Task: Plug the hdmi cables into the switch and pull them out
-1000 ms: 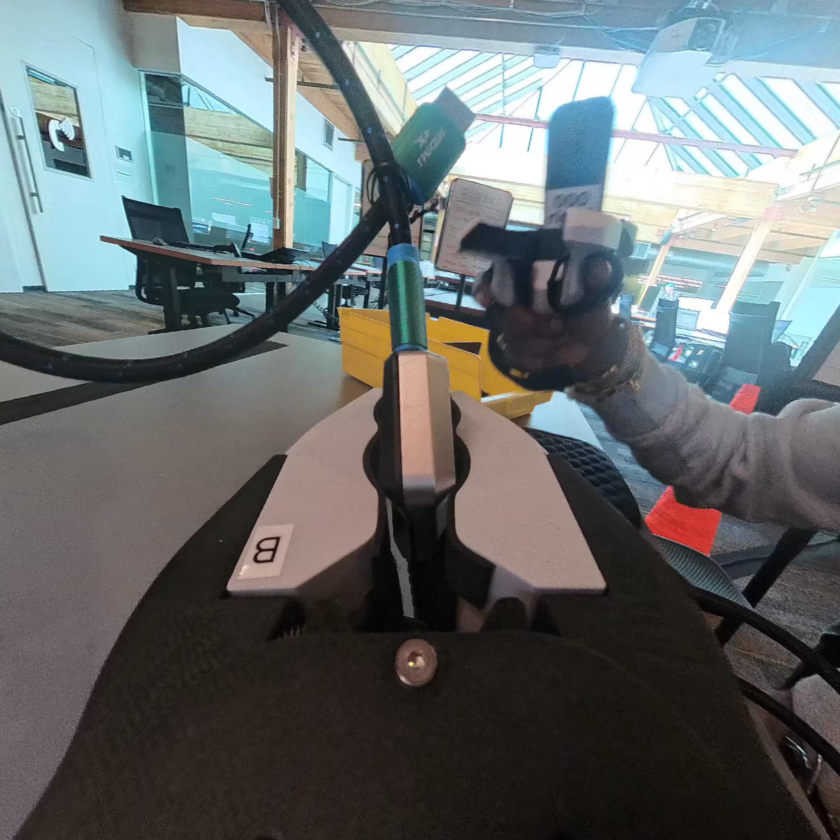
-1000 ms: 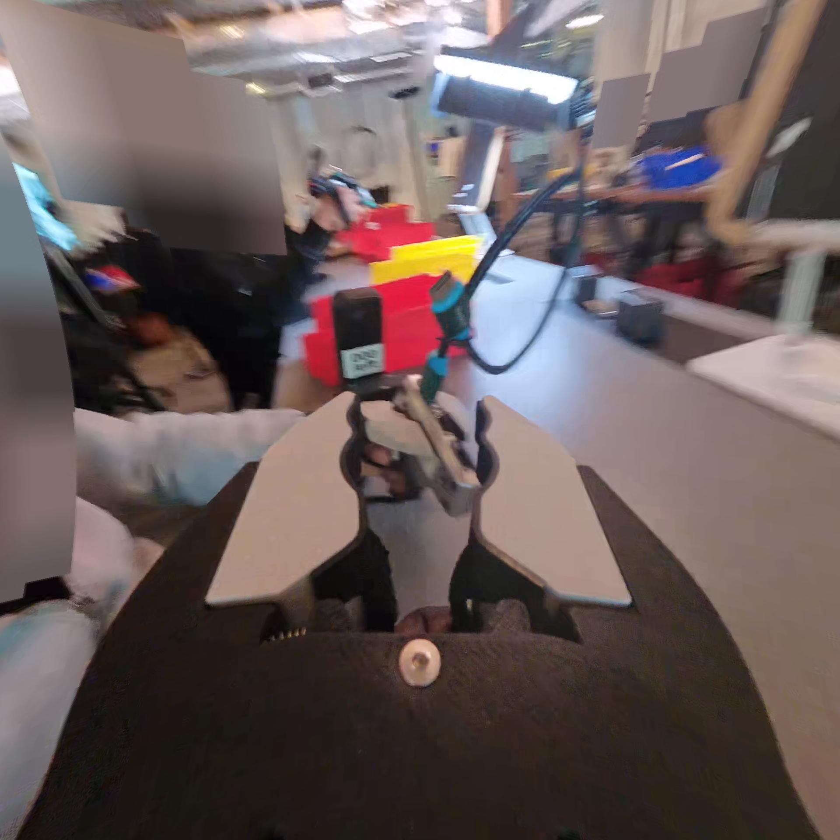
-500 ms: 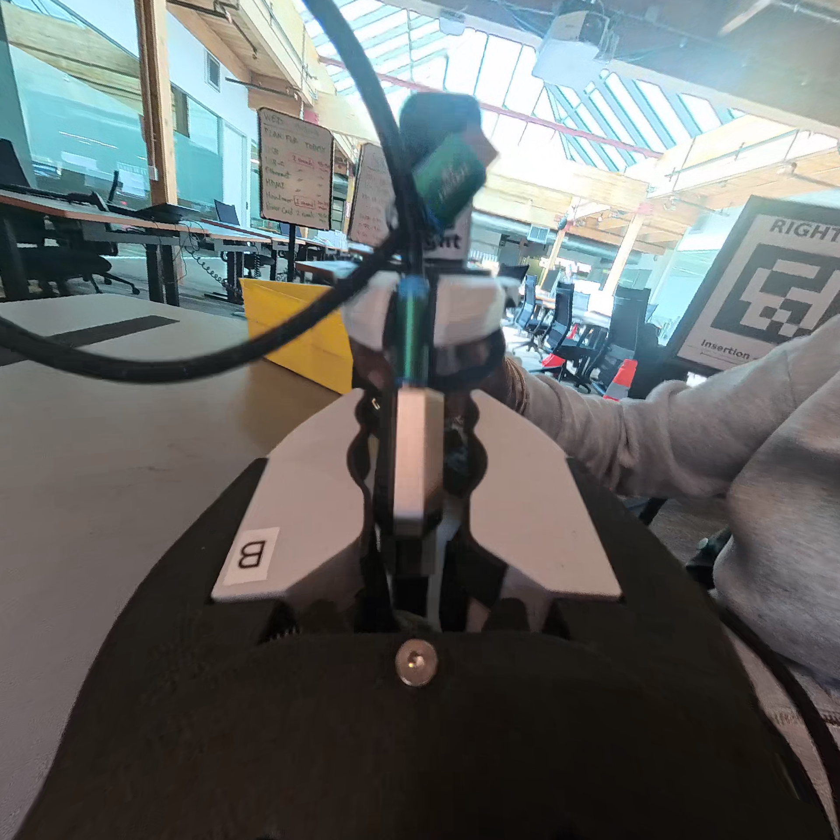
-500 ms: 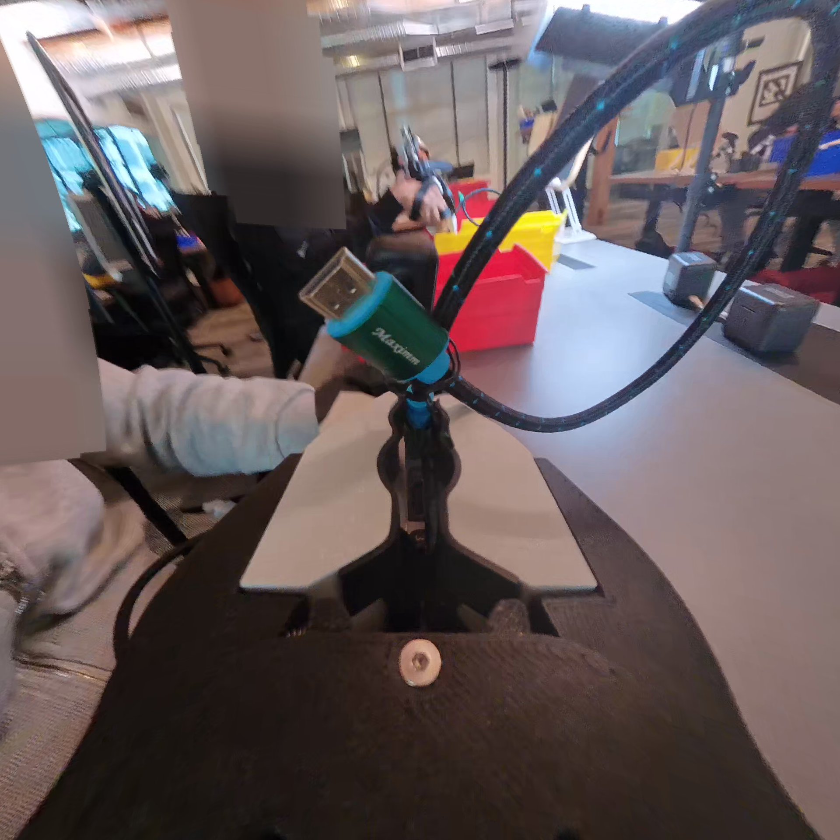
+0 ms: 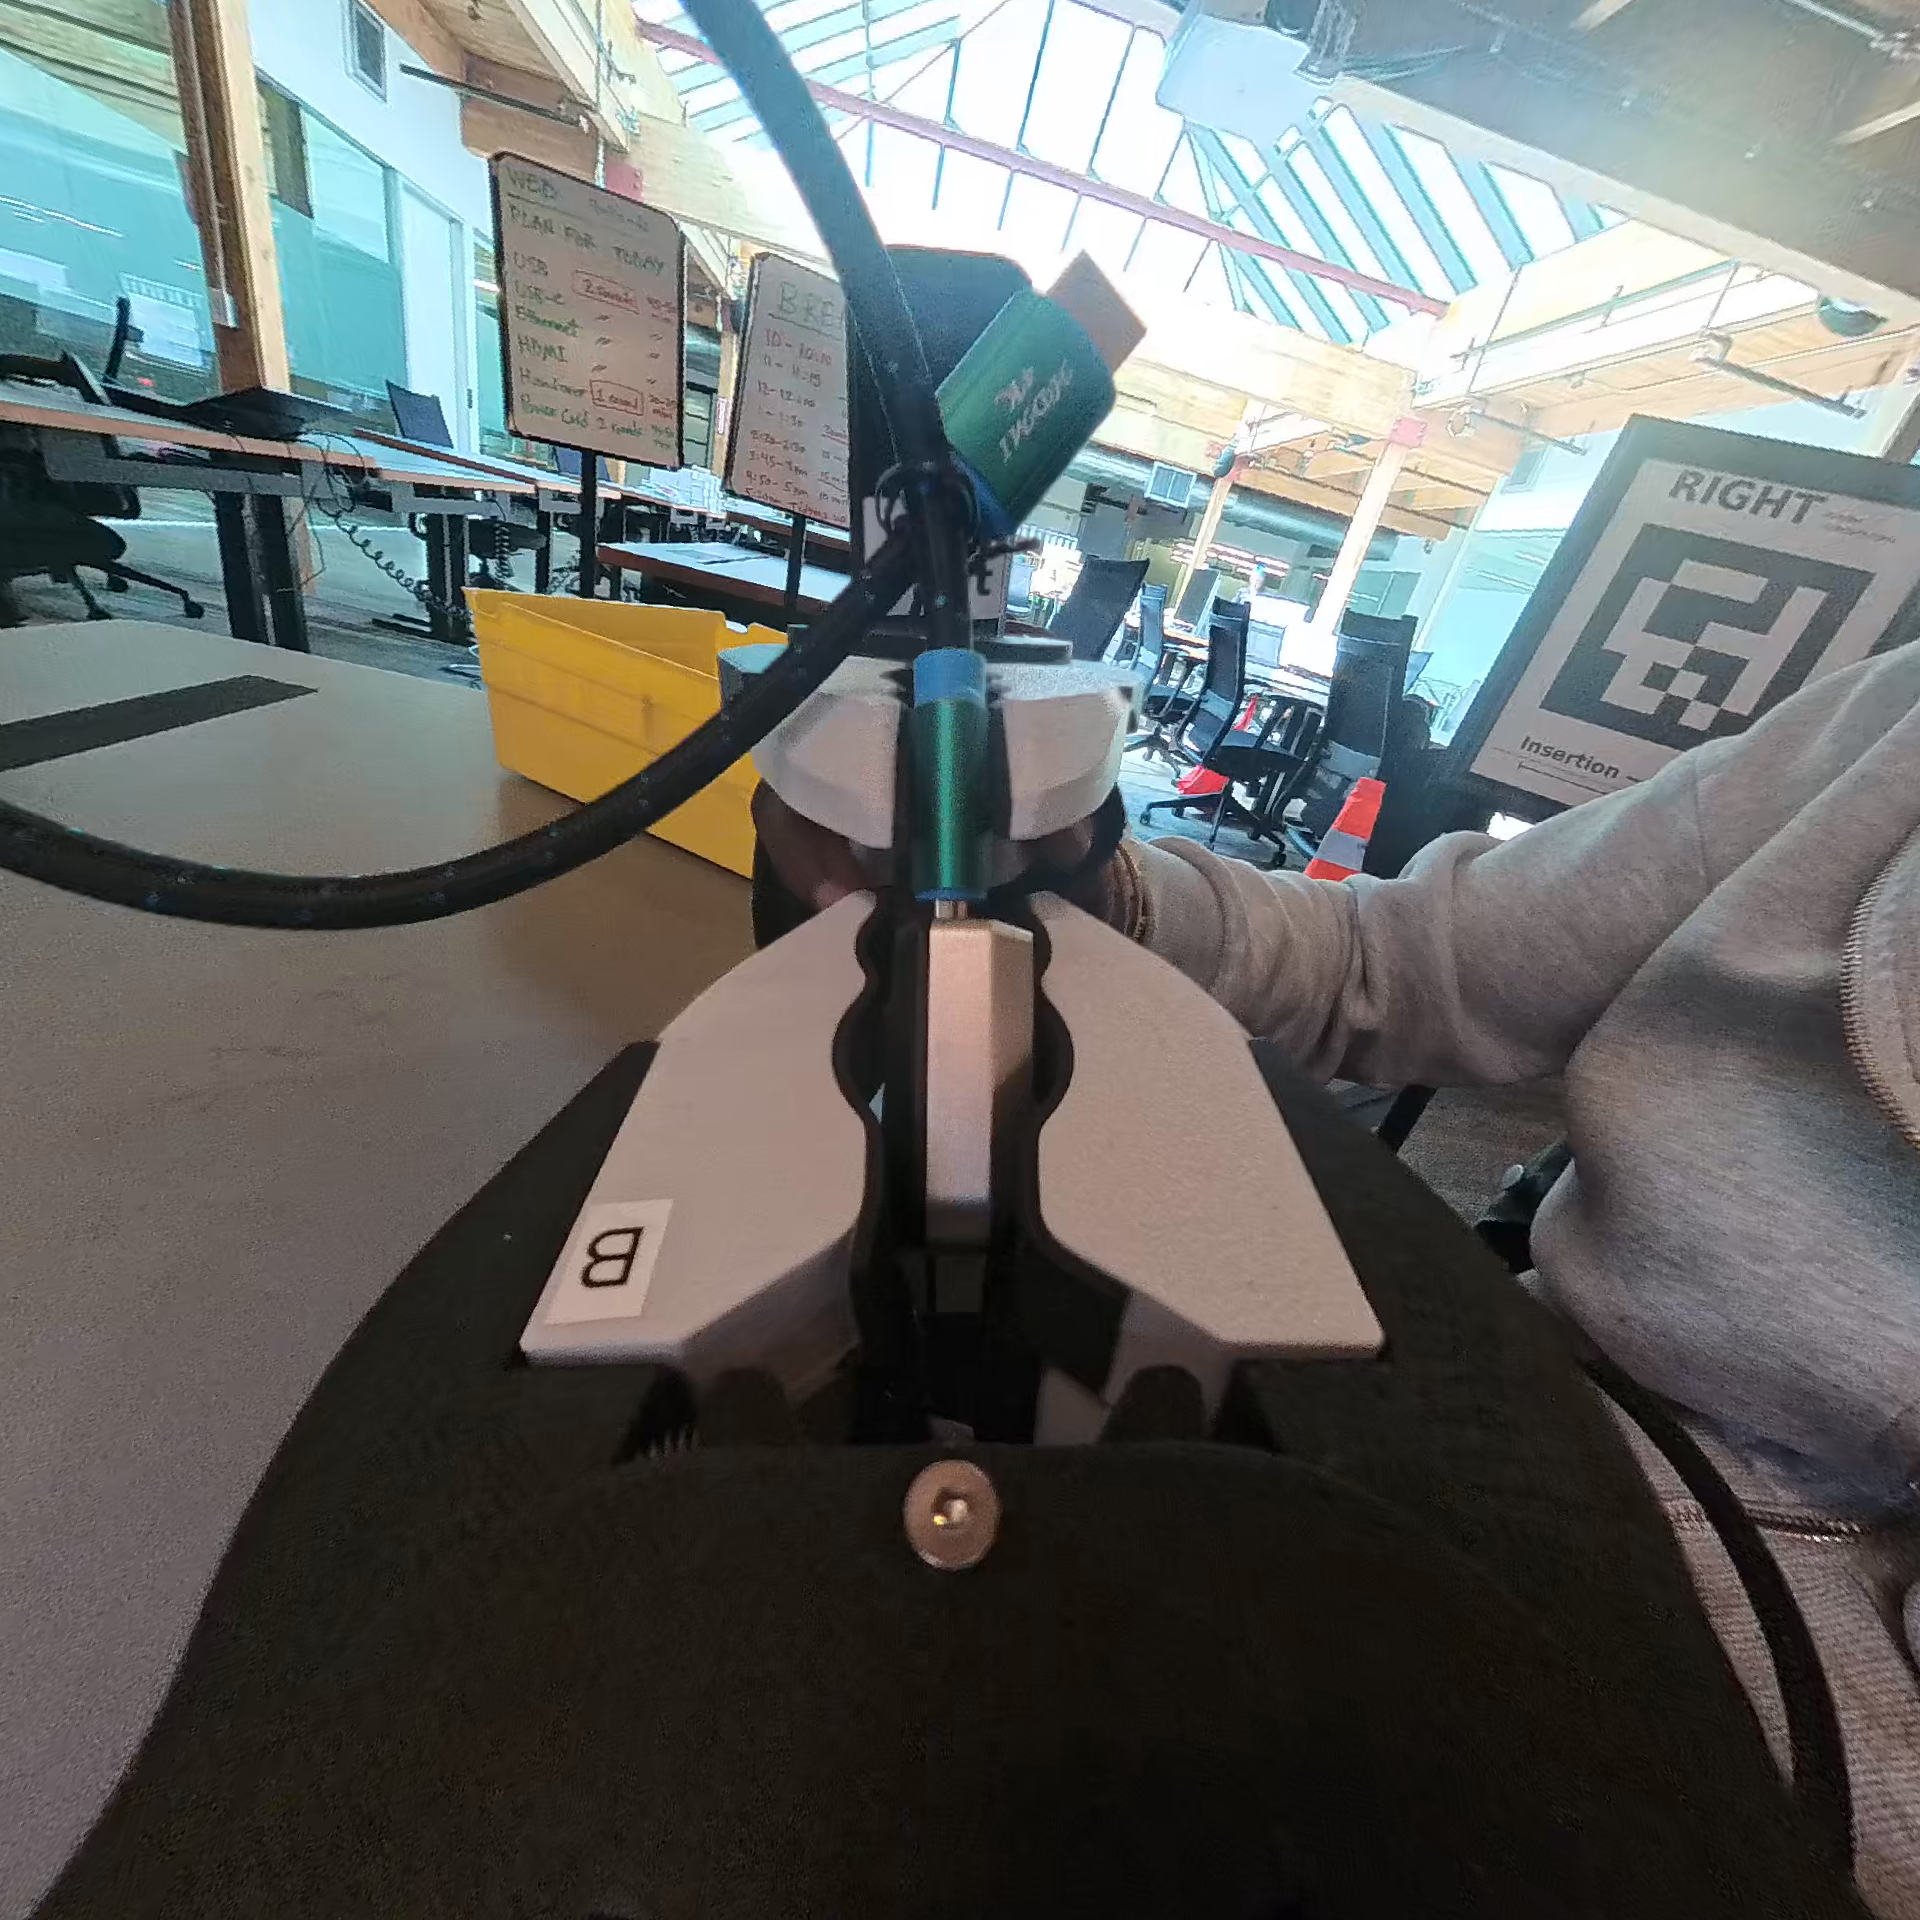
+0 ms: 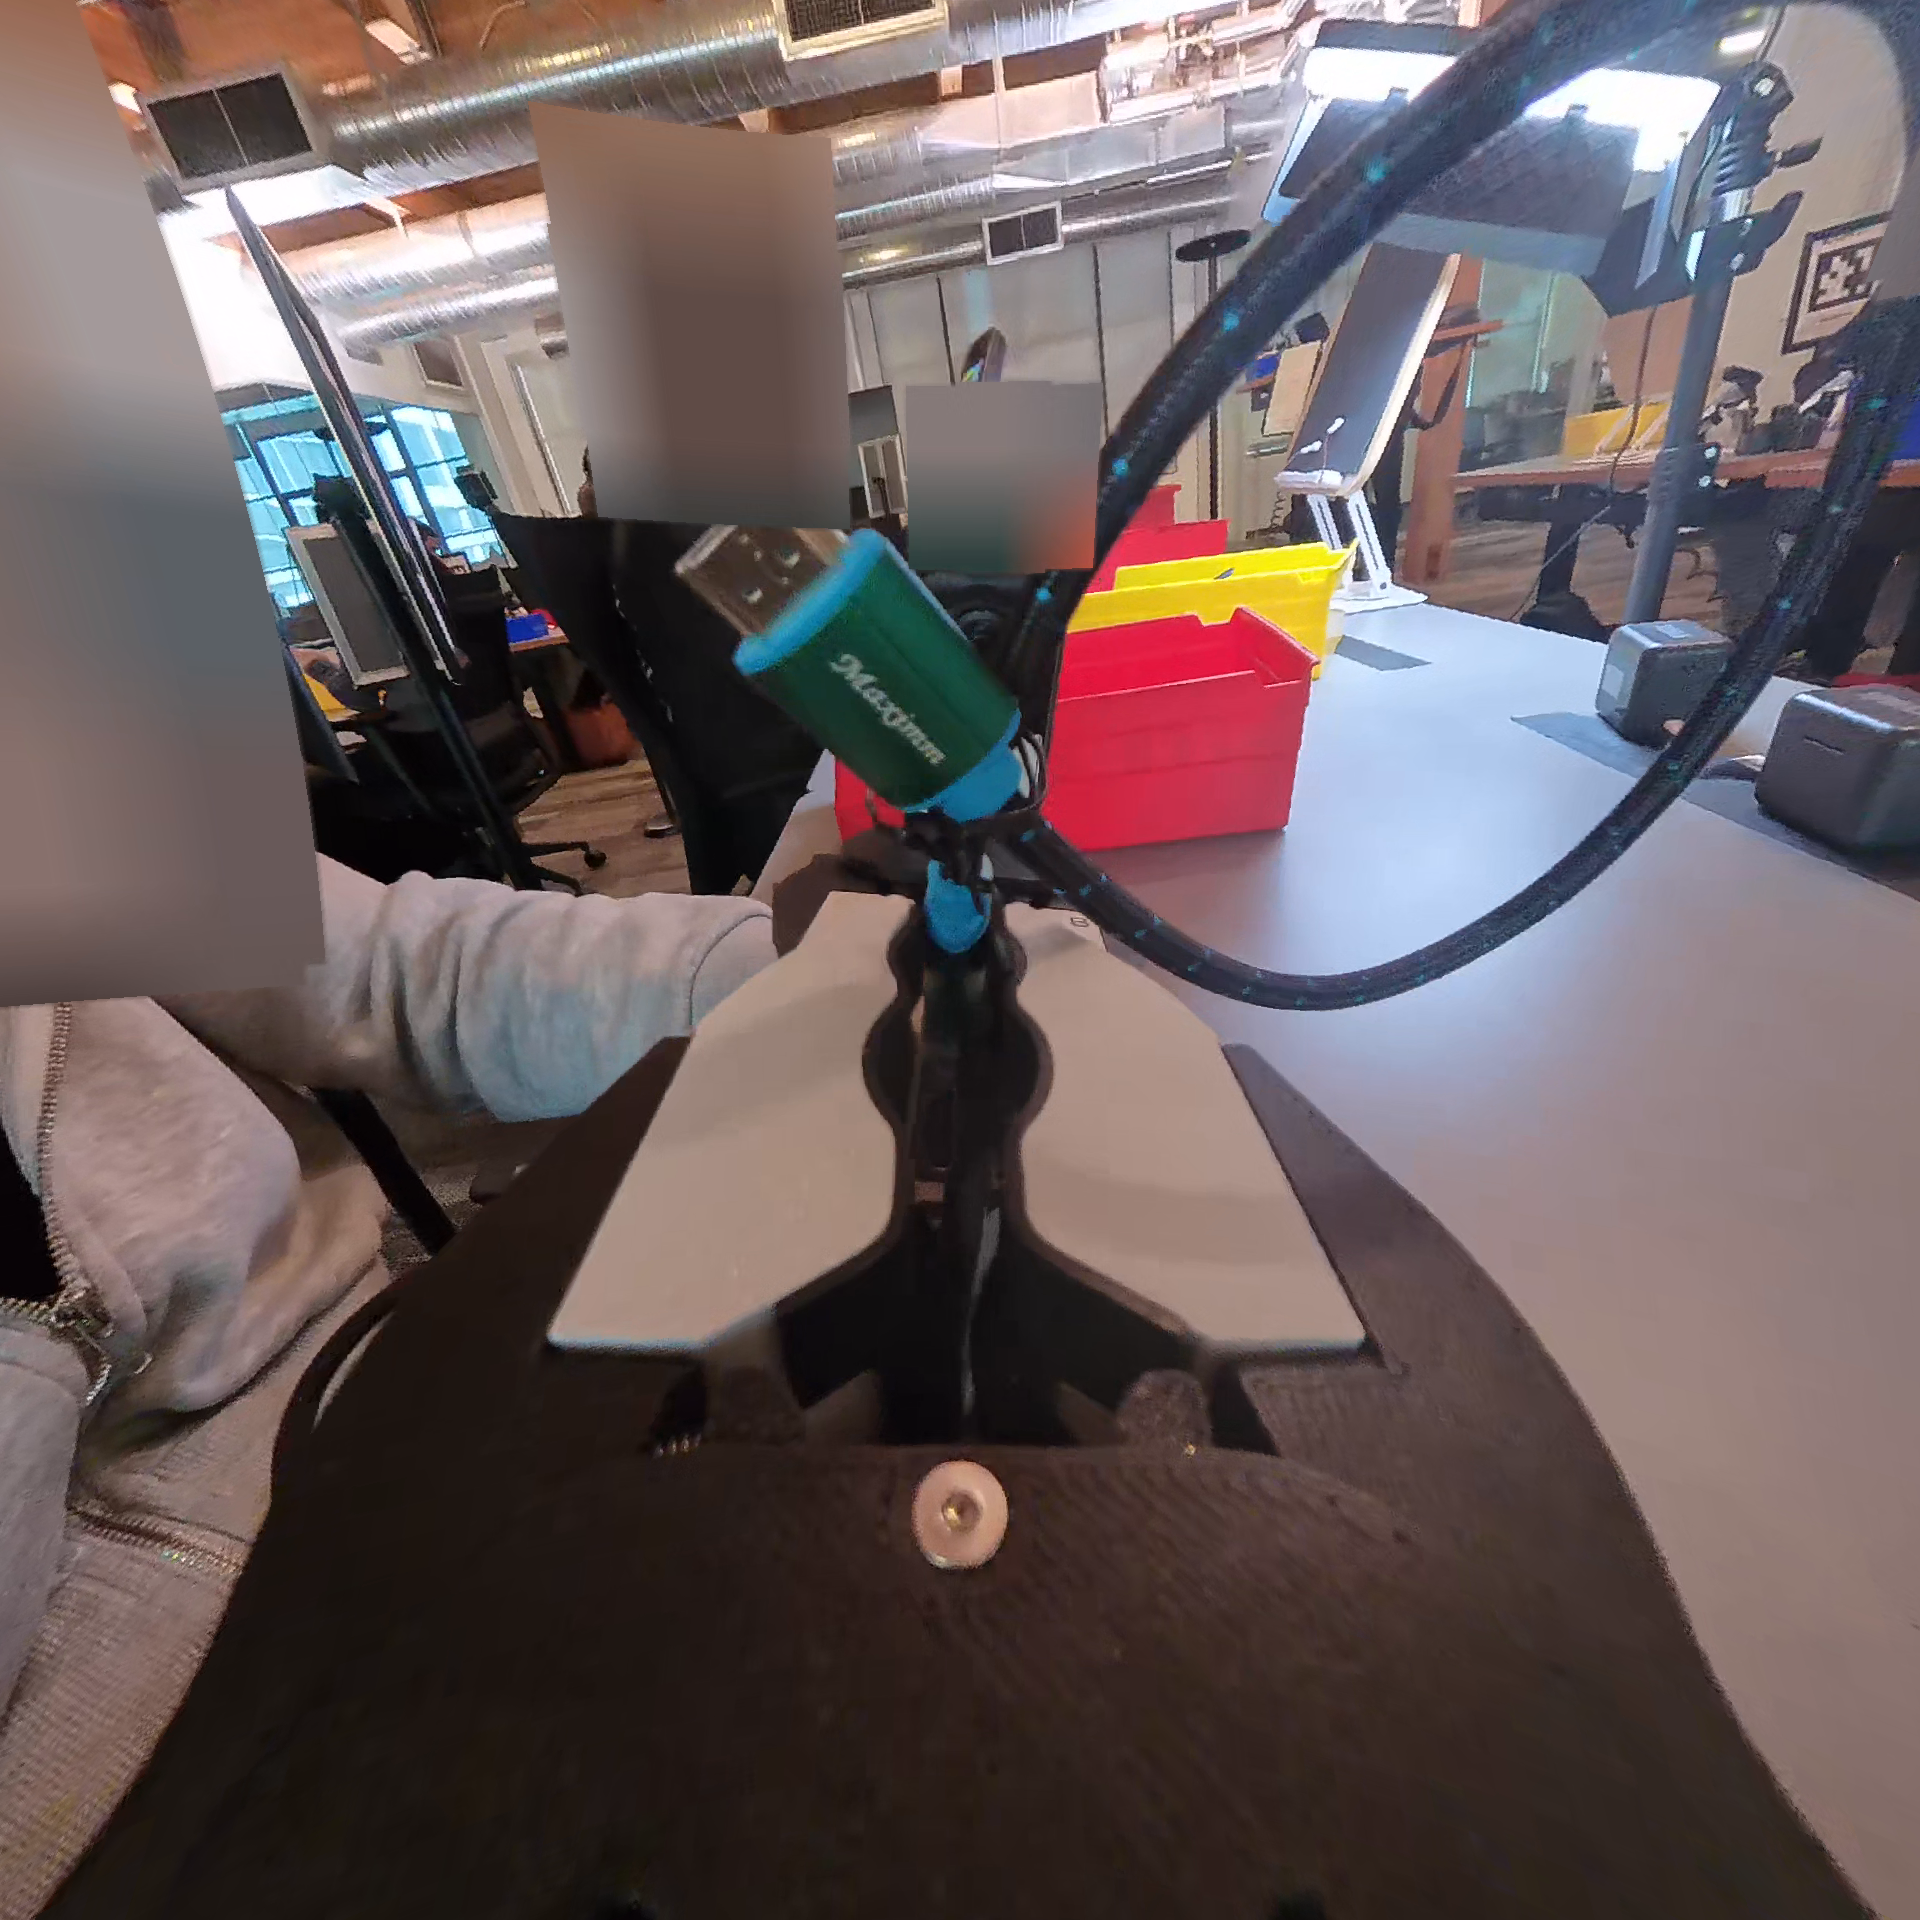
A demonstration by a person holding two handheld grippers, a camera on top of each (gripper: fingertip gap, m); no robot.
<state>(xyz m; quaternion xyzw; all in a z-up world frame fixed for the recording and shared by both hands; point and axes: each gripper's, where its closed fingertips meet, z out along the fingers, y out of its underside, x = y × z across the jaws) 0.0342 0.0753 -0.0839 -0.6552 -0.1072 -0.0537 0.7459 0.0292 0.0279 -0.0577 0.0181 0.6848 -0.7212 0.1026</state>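
Between left gripper (image 5: 951, 935) fingers: silver switch (image 5: 971, 1070); right view hides it.

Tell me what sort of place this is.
Probably an open-plan office used as a workshop: rows of desks with office chairs, whiteboards on stands, and parts bins on the grey table.

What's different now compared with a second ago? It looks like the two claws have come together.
The right gripper, open and apart a second ago, came in and shut on the green plug plugged into the silver switch. The left gripper stayed shut on that switch. The cable's free green plug still sticks up, and the black braided cable still loops over the table.
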